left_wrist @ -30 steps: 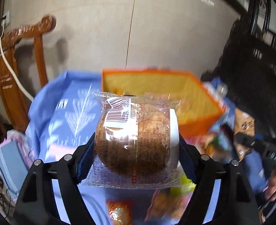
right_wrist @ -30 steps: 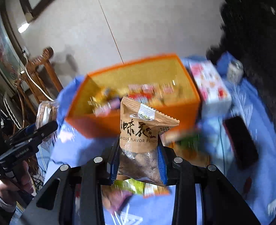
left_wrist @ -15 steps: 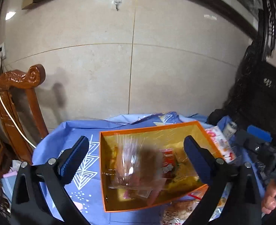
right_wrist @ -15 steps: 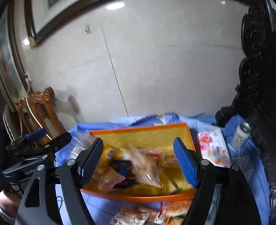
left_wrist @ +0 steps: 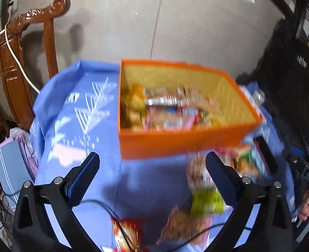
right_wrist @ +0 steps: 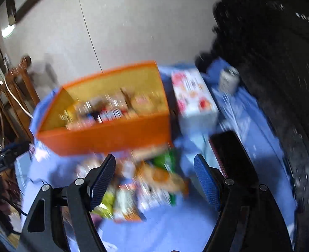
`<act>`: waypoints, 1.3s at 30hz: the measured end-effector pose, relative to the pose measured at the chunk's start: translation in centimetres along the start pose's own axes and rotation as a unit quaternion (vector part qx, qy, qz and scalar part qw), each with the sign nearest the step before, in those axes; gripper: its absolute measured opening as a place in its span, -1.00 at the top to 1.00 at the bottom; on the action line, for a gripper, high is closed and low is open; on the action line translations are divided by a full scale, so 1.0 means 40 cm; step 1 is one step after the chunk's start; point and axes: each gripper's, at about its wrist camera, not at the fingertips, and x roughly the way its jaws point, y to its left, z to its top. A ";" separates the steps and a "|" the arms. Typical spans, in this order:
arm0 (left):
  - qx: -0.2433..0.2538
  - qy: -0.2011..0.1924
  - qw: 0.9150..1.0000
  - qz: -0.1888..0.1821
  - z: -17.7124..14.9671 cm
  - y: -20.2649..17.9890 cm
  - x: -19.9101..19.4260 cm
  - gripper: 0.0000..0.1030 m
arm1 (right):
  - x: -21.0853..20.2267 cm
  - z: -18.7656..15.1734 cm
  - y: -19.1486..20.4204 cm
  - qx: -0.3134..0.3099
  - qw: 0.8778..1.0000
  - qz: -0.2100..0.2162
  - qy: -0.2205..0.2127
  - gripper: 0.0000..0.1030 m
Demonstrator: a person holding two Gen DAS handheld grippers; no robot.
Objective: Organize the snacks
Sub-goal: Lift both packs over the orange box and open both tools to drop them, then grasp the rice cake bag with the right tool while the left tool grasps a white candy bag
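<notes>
Both grippers — left gripper (left_wrist: 152,176) and right gripper (right_wrist: 154,178) — now spread wide and empty, their packets dropped into the orange box (left_wrist: 175,140), loose snacks (right_wrist: 146,182) waiting below on blue cloth (left_wrist: 87,126).

A big orange cardboard box (left_wrist: 181,142) with yellow inside walls sits open on top, full of snack packets (left_wrist: 167,113). More shiny snack packets (right_wrist: 146,184) lie loose just in front of it.
</notes>
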 end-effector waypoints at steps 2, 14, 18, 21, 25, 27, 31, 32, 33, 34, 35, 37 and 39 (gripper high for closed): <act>0.012 0.015 1.000 -0.007 -0.042 -0.015 0.000 -0.92 | 0.014 -0.038 -0.009 -0.001 1.000 -0.001 0.018 -0.51; 0.047 0.043 0.998 -0.026 -0.095 -0.106 -0.014 -0.92 | 0.077 -0.100 0.023 -0.047 0.997 0.001 0.062 -0.51; 0.042 0.050 0.998 -0.018 -0.099 -0.097 -0.018 -0.92 | 0.103 -0.093 0.023 -0.071 0.995 0.013 0.069 -0.51; 0.034 0.054 0.998 -0.008 -0.103 -0.085 -0.024 -0.92 | 0.136 -0.082 0.018 -0.096 0.992 0.031 0.074 -0.51; 0.022 0.057 0.998 0.011 -0.111 -0.071 -0.037 -0.92 | 0.201 -0.066 0.009 -0.130 0.986 0.042 0.094 -0.51; 0.019 0.059 0.998 0.018 -0.116 -0.067 -0.042 -0.92 | 0.245 -0.055 -0.001 -0.146 0.982 0.046 0.109 -0.51; 0.011 0.070 0.997 0.036 -0.131 -0.067 -0.047 -0.92 | 0.309 -0.047 -0.015 -0.163 0.976 0.056 0.131 -0.50; 0.010 0.071 0.997 0.039 -0.134 -0.068 -0.048 -0.92 | 0.318 -0.047 -0.018 -0.163 0.975 0.066 0.134 -0.44; 0.010 0.071 0.997 0.041 -0.136 -0.069 -0.048 -0.92 | 0.320 -0.046 -0.019 -0.163 0.974 0.074 0.136 -0.12; 0.010 0.072 0.996 0.044 -0.138 -0.072 -0.047 -0.92 | 0.318 -0.046 -0.018 -0.165 0.973 0.081 0.137 0.08; 0.010 0.073 0.996 0.045 -0.139 -0.076 -0.046 -0.92 | 0.311 -0.047 -0.014 -0.169 0.973 0.079 0.136 0.16; 0.011 0.074 0.996 0.043 -0.137 -0.086 -0.037 -0.92 | 0.288 -0.056 -0.004 -0.183 0.971 0.080 0.128 0.30; 0.017 0.074 0.996 0.039 -0.129 -0.103 -0.024 -0.92 | 0.260 -0.065 -0.001 -0.178 0.973 0.088 0.121 0.31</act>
